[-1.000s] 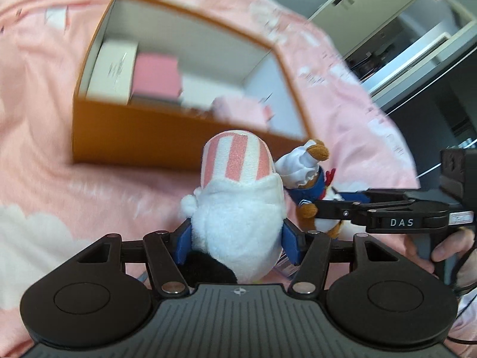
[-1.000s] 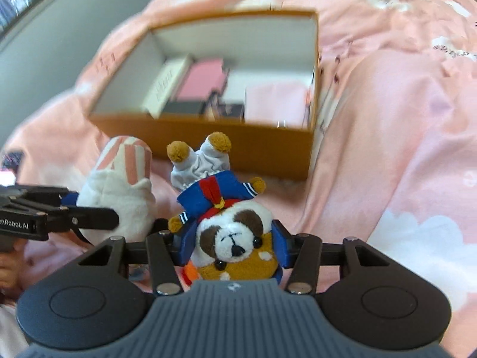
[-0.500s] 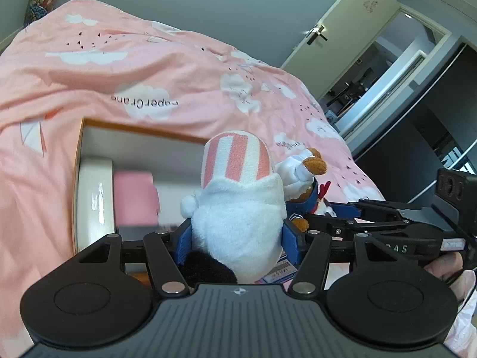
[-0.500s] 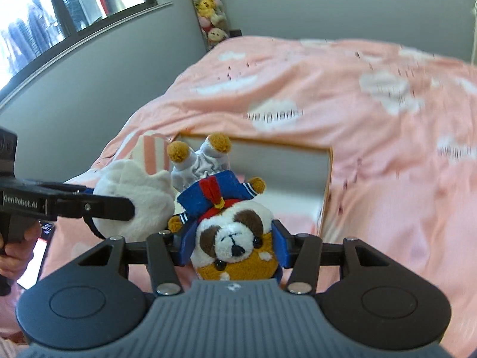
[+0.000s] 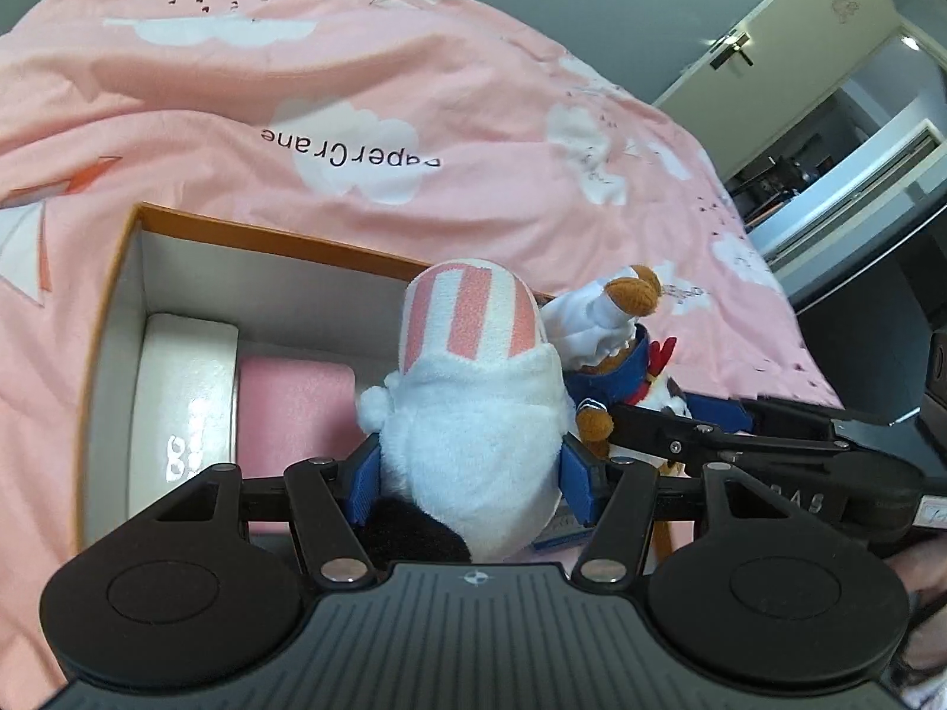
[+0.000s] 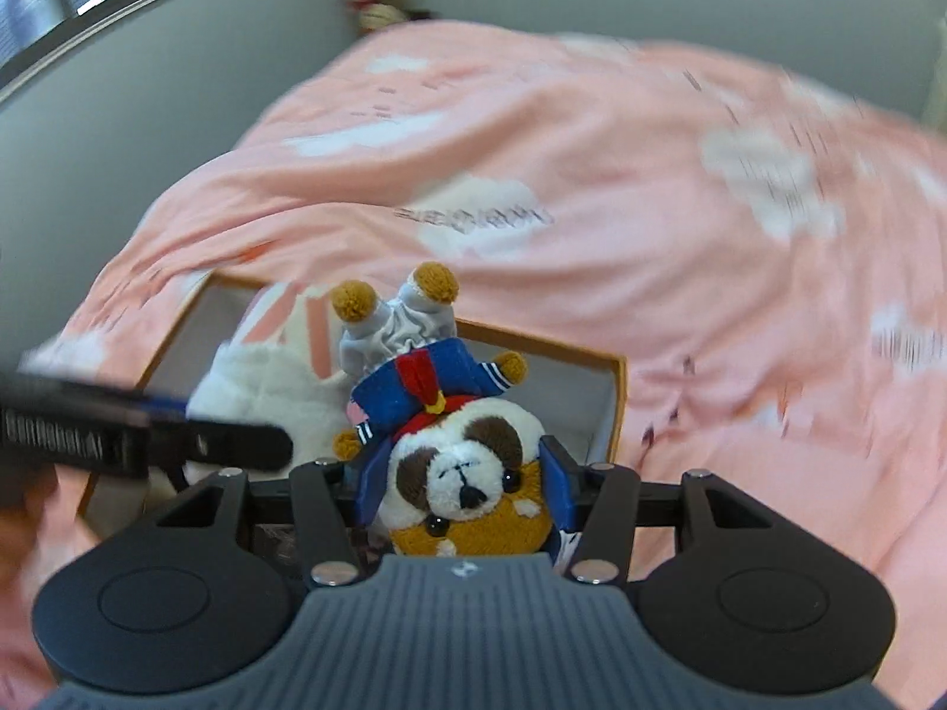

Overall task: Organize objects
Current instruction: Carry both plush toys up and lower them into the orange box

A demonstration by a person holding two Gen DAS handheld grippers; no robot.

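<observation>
My left gripper [image 5: 470,473] is shut on a white plush toy with pink and white stripes [image 5: 473,390], held over the open orange box [image 5: 248,231]. My right gripper [image 6: 461,488] is shut on a brown and white plush dog in a blue sailor suit [image 6: 456,432], held upside down, feet forward, over the same box [image 6: 615,408]. The two toys are side by side; the dog [image 5: 615,343] shows right of the striped toy in the left wrist view, and the striped toy [image 6: 266,373] shows left of the dog in the right wrist view.
The box holds a white packet [image 5: 183,390] and a pink packet [image 5: 290,408] at its left end. It lies on a pink duvet with white clouds [image 5: 355,106]. A grey wall [image 6: 148,89] stands left, an open door [image 5: 828,59] at the back right.
Both grippers have moved forward with their toys, from in front of the box's near wall to over its inside. The right view is now blurred by motion.
</observation>
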